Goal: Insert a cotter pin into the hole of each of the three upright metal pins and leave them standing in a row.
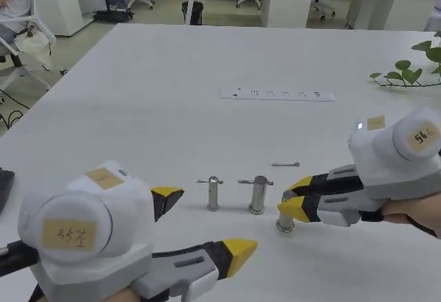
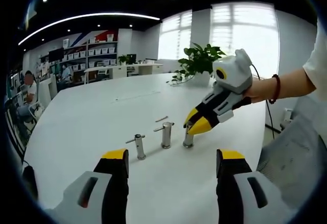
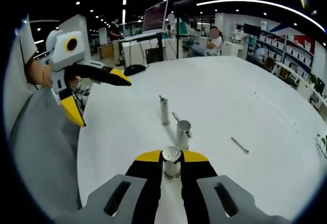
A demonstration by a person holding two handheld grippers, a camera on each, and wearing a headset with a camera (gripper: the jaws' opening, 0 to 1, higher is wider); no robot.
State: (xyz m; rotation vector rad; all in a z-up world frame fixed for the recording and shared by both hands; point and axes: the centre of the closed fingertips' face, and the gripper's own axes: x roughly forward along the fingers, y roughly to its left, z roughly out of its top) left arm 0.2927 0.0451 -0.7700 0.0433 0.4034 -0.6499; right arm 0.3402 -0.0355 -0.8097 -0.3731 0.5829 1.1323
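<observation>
Steel third pin clamped in right tool; left tool wide, empty. Risk: a skewed release could topple it into the neighbouring pin just ahead.

The left gripper and right gripper have white rounded housings, grey bodies, yellow-tipped black jaws and yellow labels. Behind the right are a bracelet and a white sleeve.

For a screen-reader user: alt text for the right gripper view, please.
The right gripper grips the nearest metal pin, upright on a white table. Two pins beyond carry cotter pins; a loose cotter pin lies at right, the open left gripper at left.
</observation>
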